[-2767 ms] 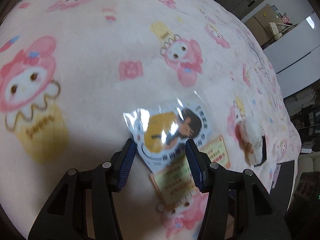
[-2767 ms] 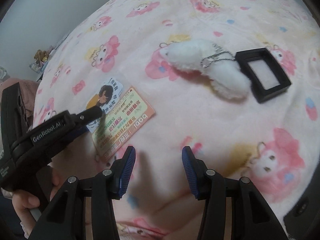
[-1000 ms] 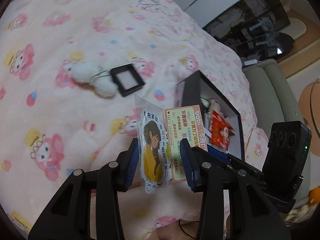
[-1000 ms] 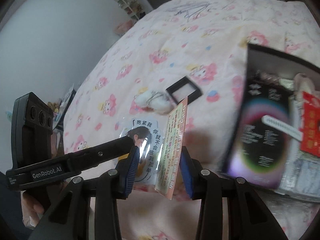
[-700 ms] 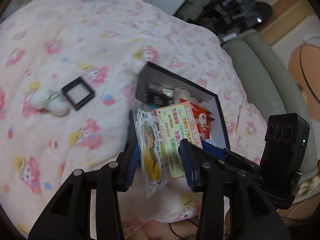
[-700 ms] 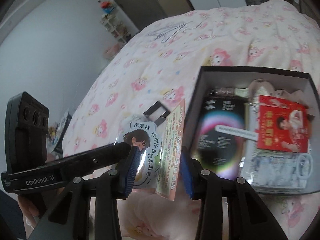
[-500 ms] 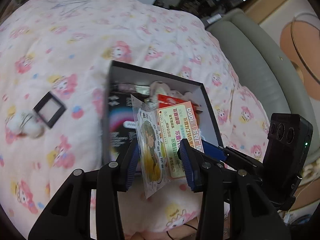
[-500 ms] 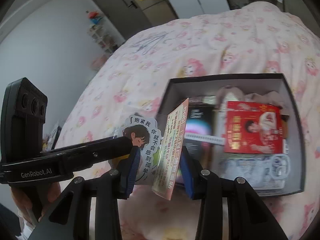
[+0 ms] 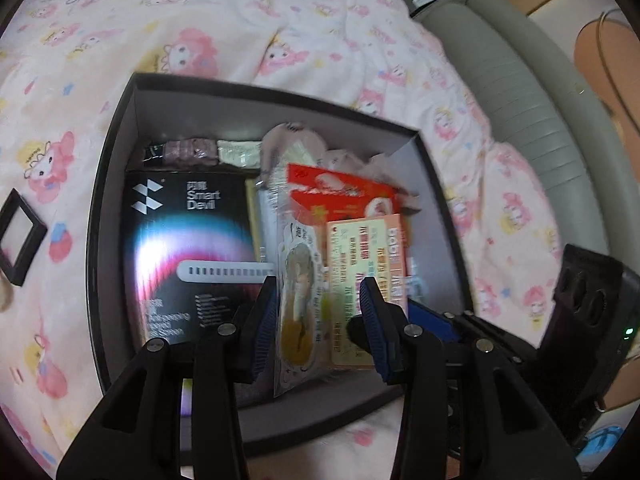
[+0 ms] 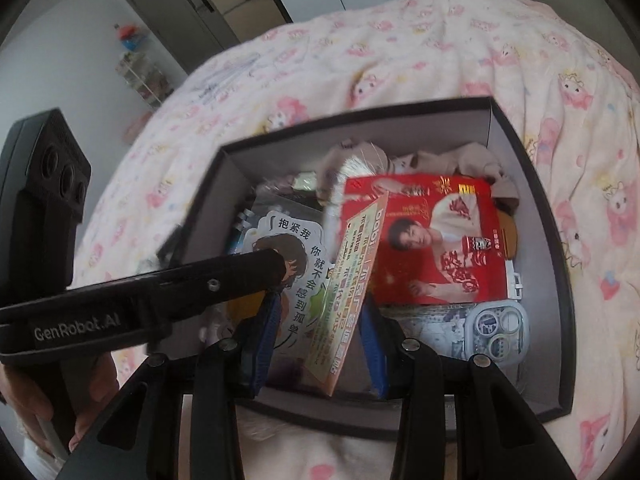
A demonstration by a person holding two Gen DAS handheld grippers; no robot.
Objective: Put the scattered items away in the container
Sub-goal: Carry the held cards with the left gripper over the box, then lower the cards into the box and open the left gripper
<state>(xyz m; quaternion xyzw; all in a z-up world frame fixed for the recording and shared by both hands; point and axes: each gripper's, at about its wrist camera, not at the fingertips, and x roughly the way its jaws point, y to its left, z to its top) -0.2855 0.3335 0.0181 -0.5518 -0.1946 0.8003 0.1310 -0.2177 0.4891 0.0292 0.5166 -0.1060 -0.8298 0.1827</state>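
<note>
Both flat pieces hang over the open black box (image 9: 116, 128), which sits on the pink cartoon blanket (image 9: 280, 12) of the bed. The left tongs (image 9: 318, 312) stand at a middling gap with the cartoon sticker sheet (image 9: 298, 300) between the blue pads; the right tongs (image 10: 318, 320) likewise carry the orange-green printed card (image 10: 352, 280) standing on edge. Whether each pad truly presses its piece cannot be told; the two sheets overlap and may be steadying each other.

The likely slip, I judge: letting go while the pieces stand upright, so they tip against the red packet (image 10: 432, 240) at 1 o'clock or lean on the box wall rather than lying flat. The two tools sit close together, so they could knock each other on release. The small black frame (image 9: 18, 236) lies outside at 9 o'clock, not yet collected.
</note>
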